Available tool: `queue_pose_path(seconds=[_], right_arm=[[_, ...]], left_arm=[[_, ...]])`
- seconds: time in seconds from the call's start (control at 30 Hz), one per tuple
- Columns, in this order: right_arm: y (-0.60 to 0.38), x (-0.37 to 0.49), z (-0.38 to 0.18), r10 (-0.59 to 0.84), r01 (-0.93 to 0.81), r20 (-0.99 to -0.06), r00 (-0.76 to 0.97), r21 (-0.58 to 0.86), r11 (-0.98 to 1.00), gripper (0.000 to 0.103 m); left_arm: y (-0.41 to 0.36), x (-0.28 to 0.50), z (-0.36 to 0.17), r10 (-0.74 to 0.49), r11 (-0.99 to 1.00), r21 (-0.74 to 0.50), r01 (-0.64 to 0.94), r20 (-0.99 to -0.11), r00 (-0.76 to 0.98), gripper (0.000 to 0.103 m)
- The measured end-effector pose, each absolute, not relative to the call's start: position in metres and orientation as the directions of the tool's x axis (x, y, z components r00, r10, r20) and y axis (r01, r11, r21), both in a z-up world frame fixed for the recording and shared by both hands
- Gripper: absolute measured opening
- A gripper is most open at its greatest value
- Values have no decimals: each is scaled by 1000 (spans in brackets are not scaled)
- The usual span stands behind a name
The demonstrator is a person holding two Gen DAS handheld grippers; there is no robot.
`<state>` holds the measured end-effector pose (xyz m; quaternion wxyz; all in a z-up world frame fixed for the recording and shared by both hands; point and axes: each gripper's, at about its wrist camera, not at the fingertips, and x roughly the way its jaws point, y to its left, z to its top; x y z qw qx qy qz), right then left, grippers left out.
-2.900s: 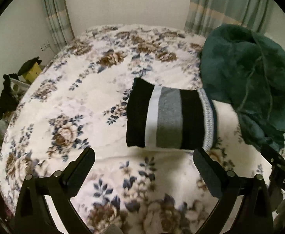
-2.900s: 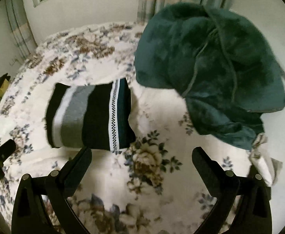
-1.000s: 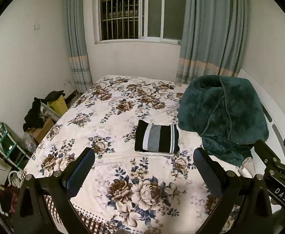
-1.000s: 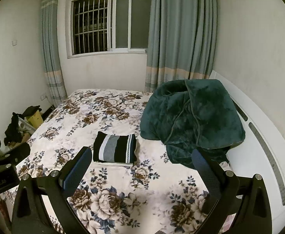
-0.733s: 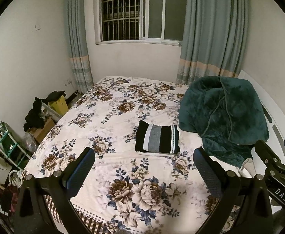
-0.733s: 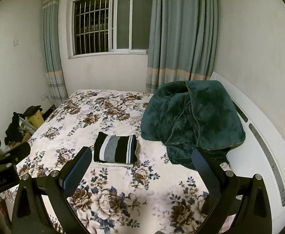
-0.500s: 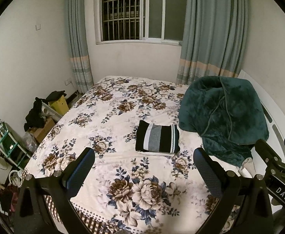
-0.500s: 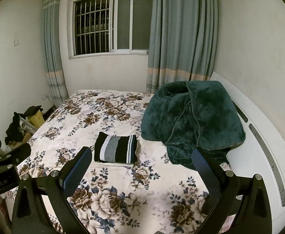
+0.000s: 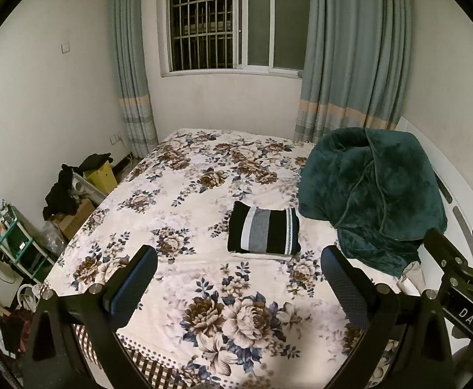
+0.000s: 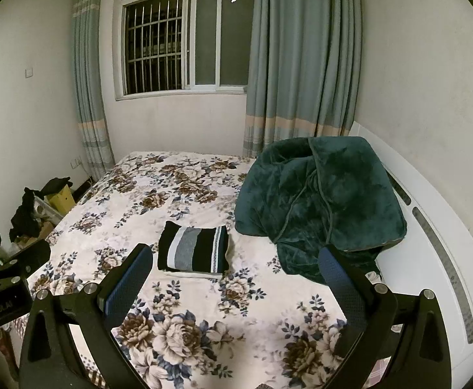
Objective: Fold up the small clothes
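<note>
Both grippers, left [image 9: 238,275] and right [image 10: 236,274], have drawn well back from the bed [image 9: 171,214] with fingers spread and empty, leaving the striped garment [image 9: 264,232] folded mid-bed just left of the green blanket [image 9: 369,194], so this fold looks finished.

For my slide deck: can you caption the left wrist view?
Open left gripper held back from a folded striped garment on the floral bedspread, beside a green blanket.
</note>
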<state>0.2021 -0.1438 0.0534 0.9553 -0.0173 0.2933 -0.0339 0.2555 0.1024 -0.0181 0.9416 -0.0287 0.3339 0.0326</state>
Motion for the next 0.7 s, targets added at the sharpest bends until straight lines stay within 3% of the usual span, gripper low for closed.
queue_pose_path(seconds=[0.7], right_arm=[[-139,199,49,-74,54,-561,824,-51,997,103]], left_arm=[[105,246,-11,63,995,-21,-97,-624,779,103]])
